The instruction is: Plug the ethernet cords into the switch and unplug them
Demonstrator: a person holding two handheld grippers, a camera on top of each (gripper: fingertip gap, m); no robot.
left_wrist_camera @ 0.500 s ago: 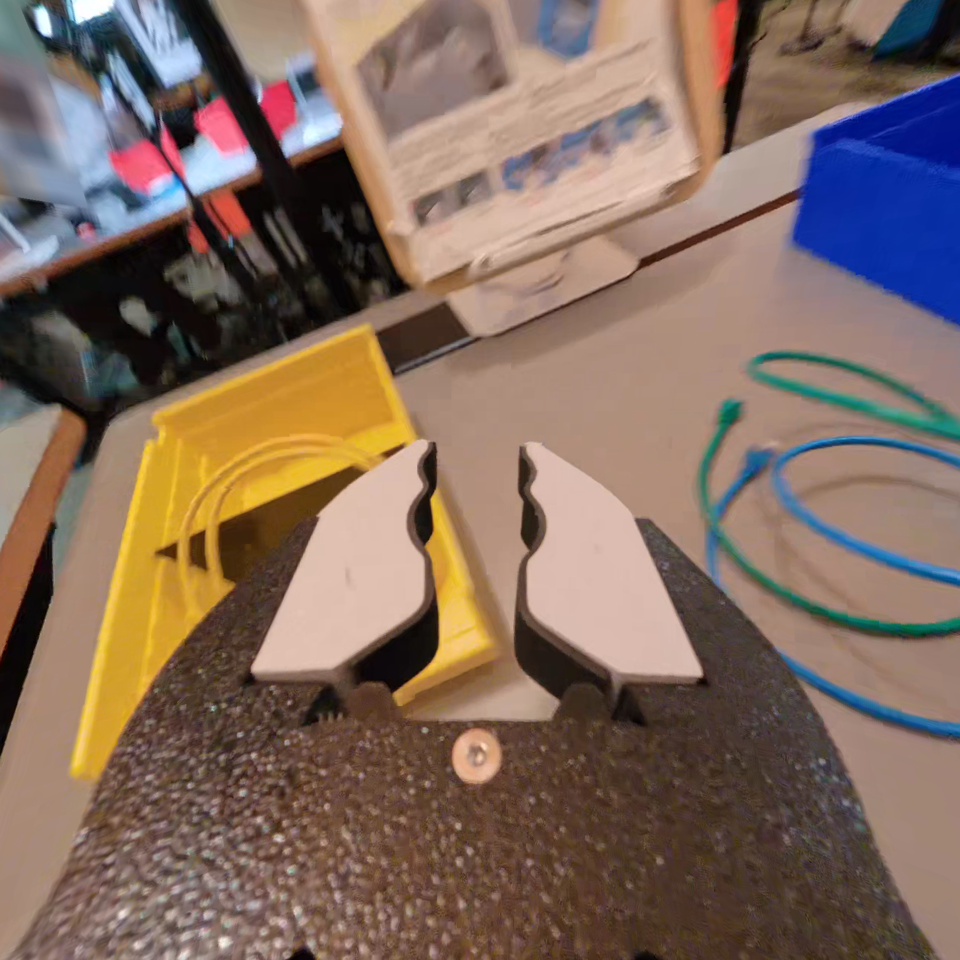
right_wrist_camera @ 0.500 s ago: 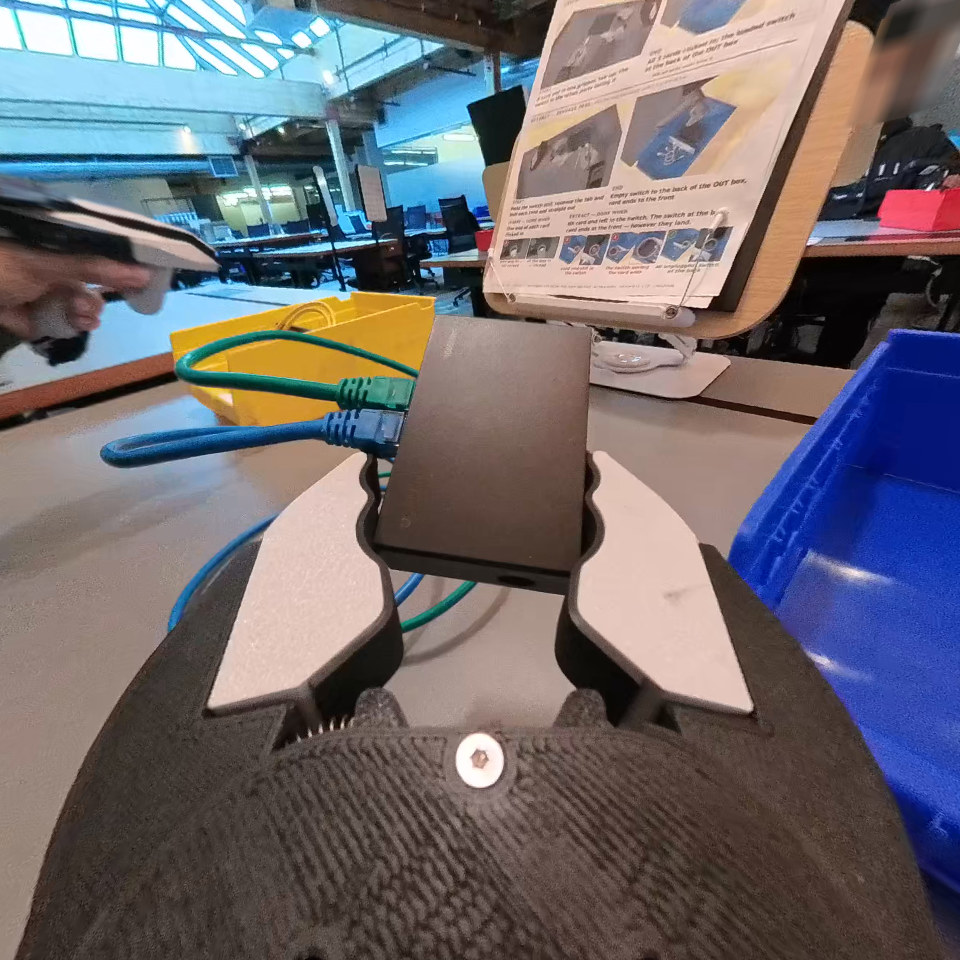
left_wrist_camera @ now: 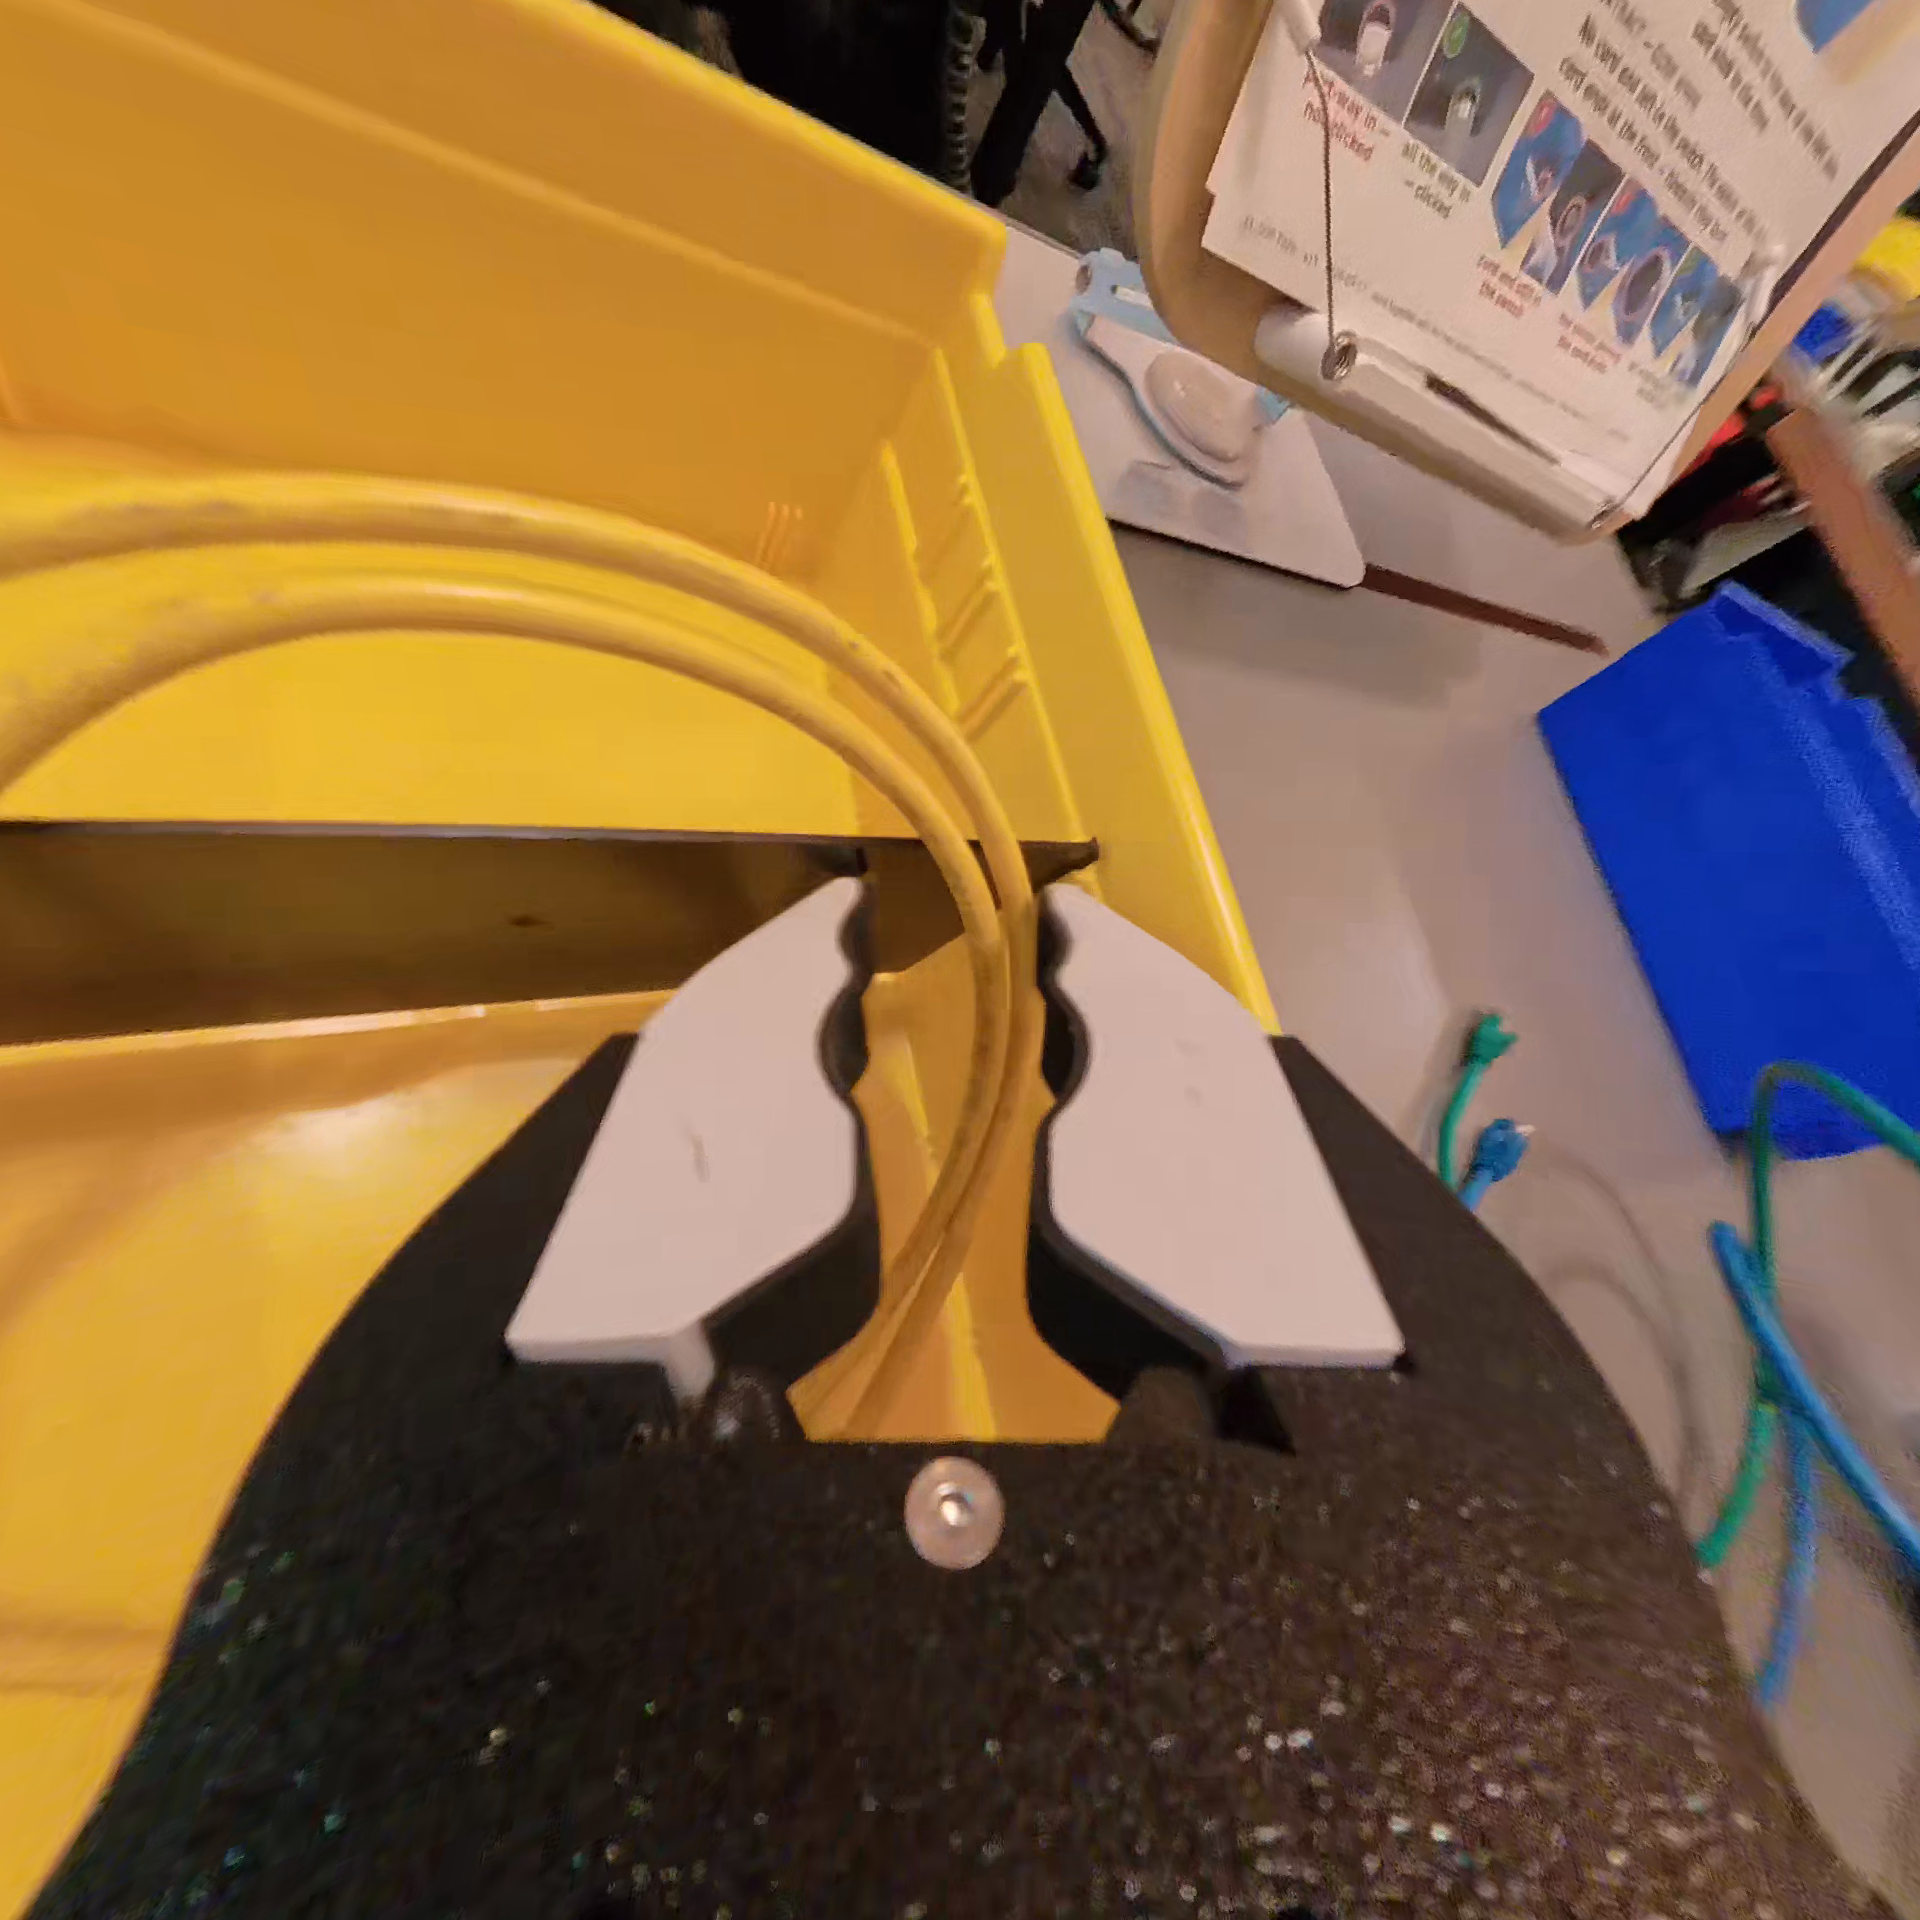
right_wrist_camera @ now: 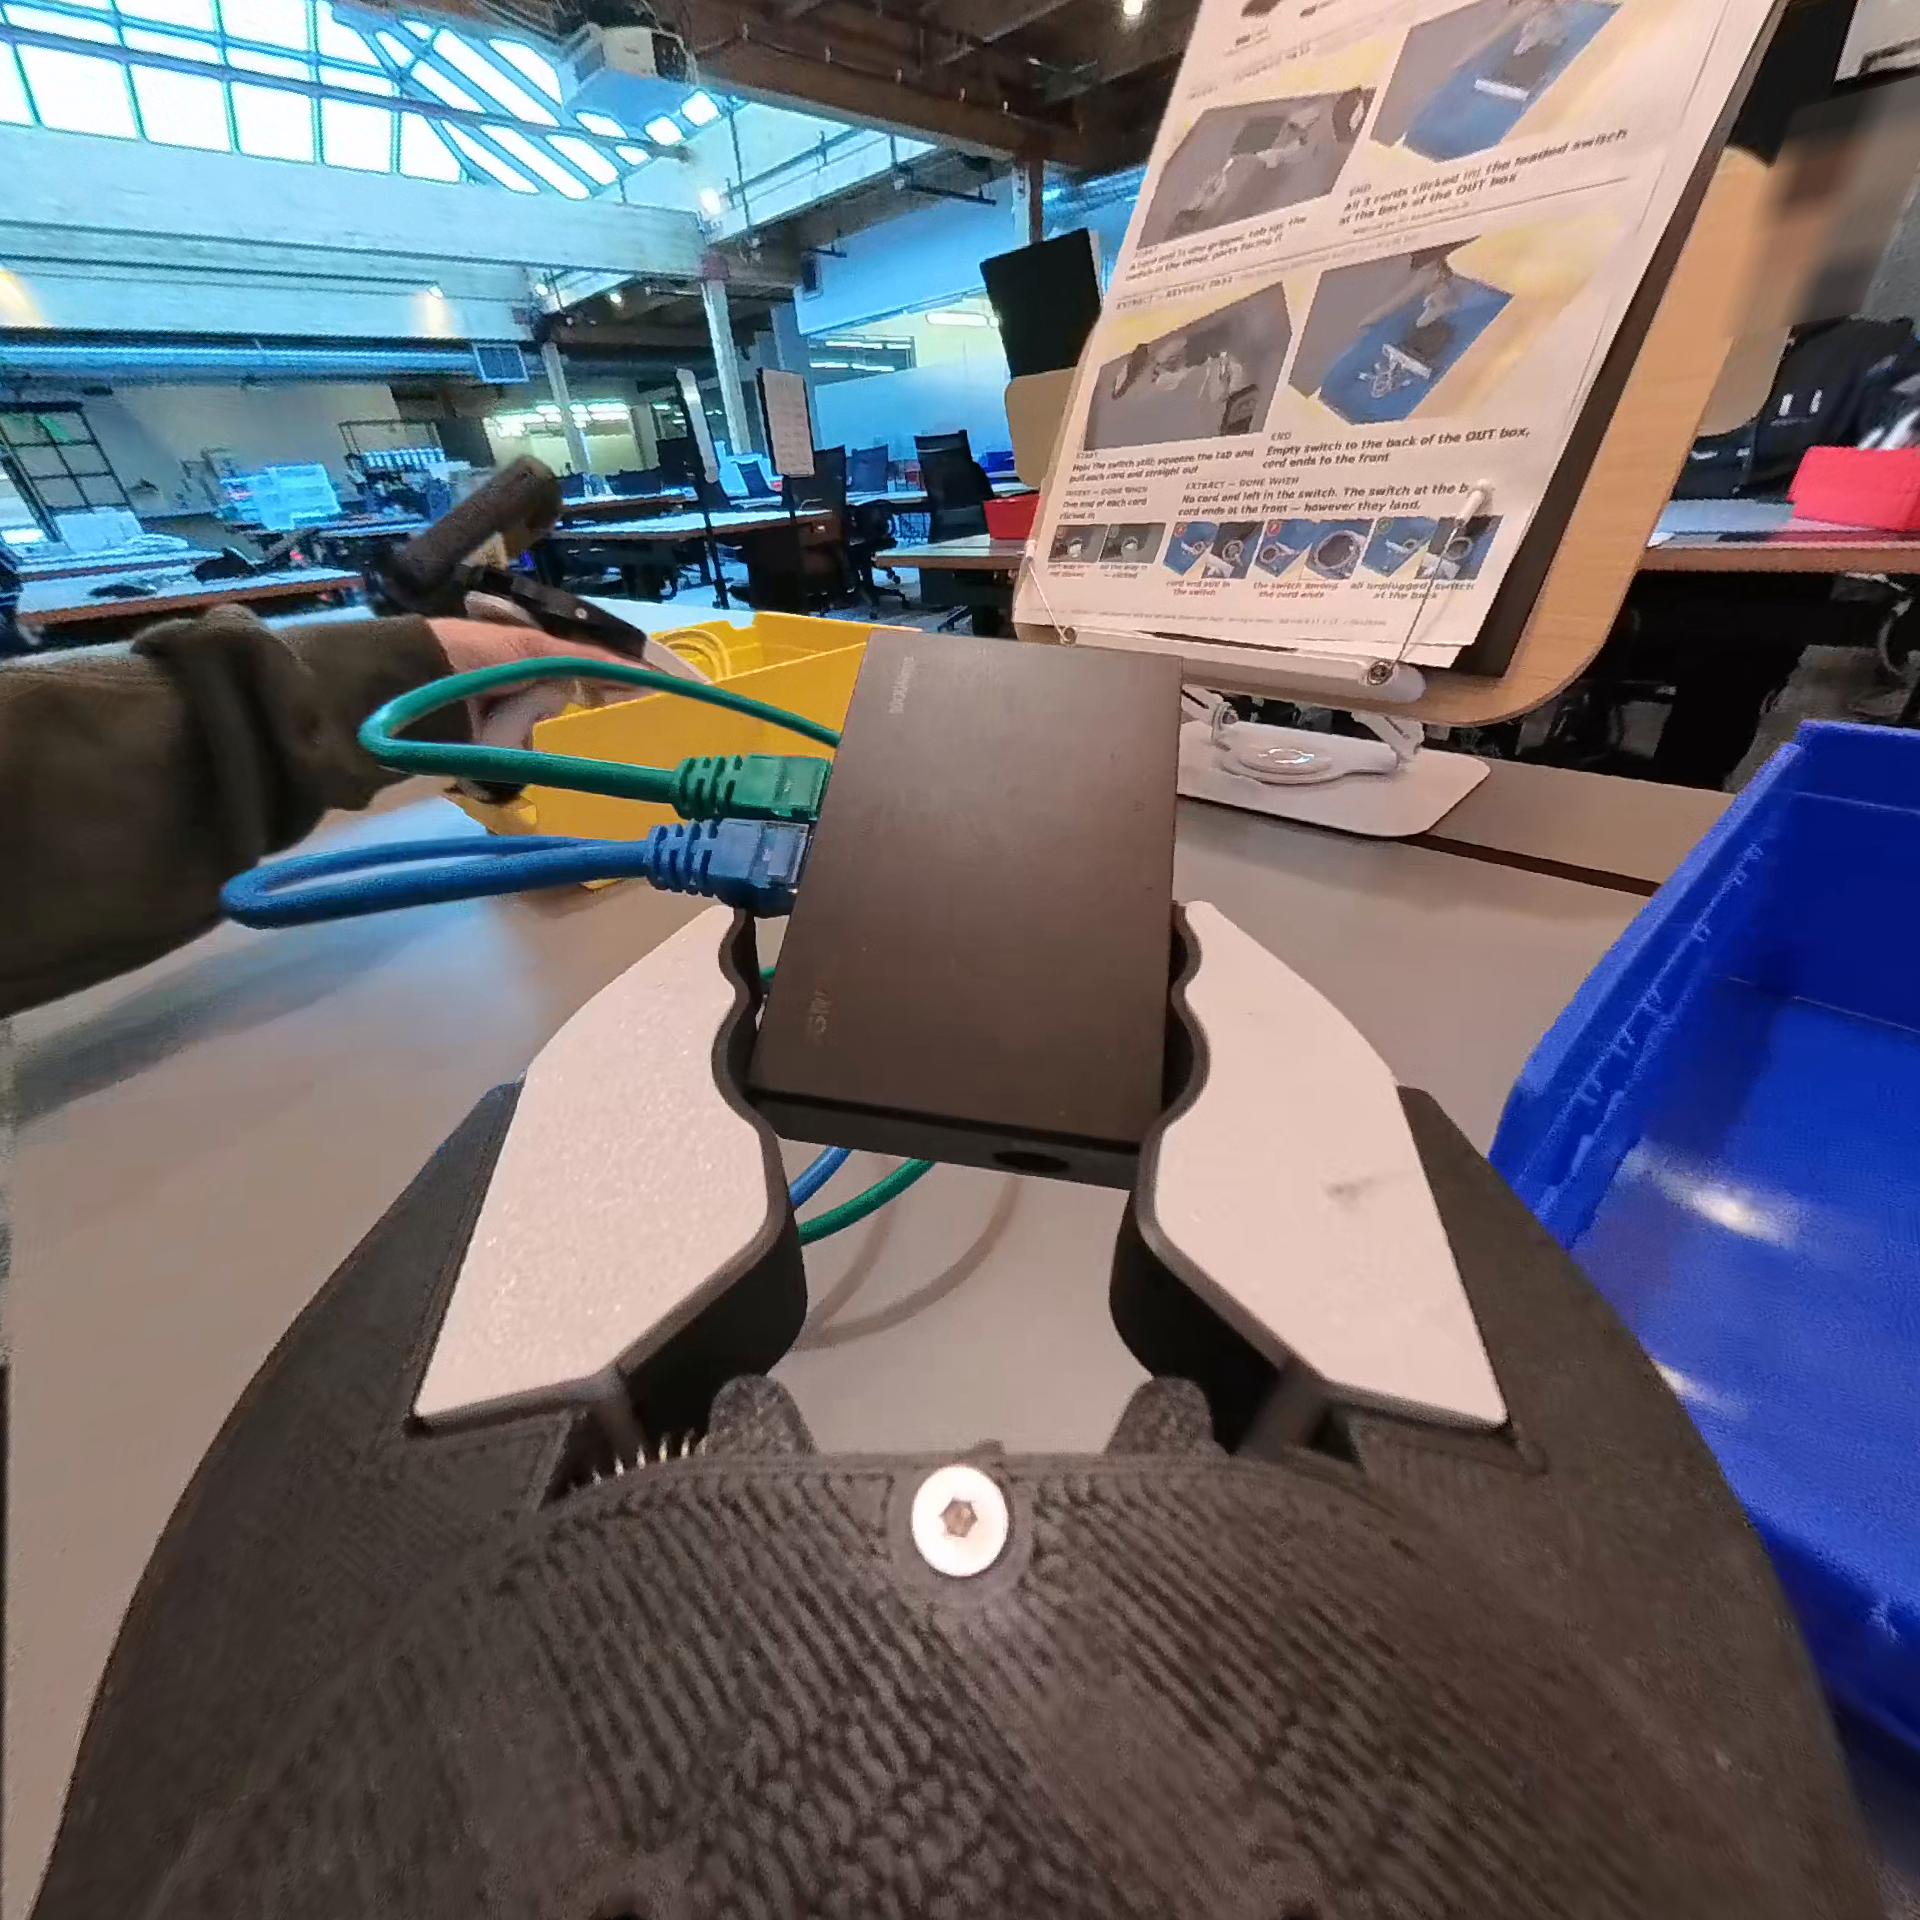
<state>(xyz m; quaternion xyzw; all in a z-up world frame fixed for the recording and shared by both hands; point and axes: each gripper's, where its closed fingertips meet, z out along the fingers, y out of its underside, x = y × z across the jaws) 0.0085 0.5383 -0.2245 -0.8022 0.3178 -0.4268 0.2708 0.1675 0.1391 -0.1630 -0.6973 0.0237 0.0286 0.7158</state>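
Yellow bin (left_wrist_camera: 540,312), yellow cord (left_wrist_camera: 644,582); black switch (right_wrist_camera: 987,883) bearing green cord (right_wrist_camera: 582,764) and blue cord (right_wrist_camera: 447,878); blue bin (right_wrist_camera: 1745,1091); grey table (right_wrist_camera: 260,1143); tongs (right_wrist_camera: 961,1029) grey-faced, black-edged.

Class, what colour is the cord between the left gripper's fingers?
Yellow cord, clearest in the left wrist view.

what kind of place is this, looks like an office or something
Probably a large open-plan workshop or lab. Long rows of desks with office chairs run far back under skylights, and the near table holds yellow and blue parts bins beside an instruction sheet on a stand.
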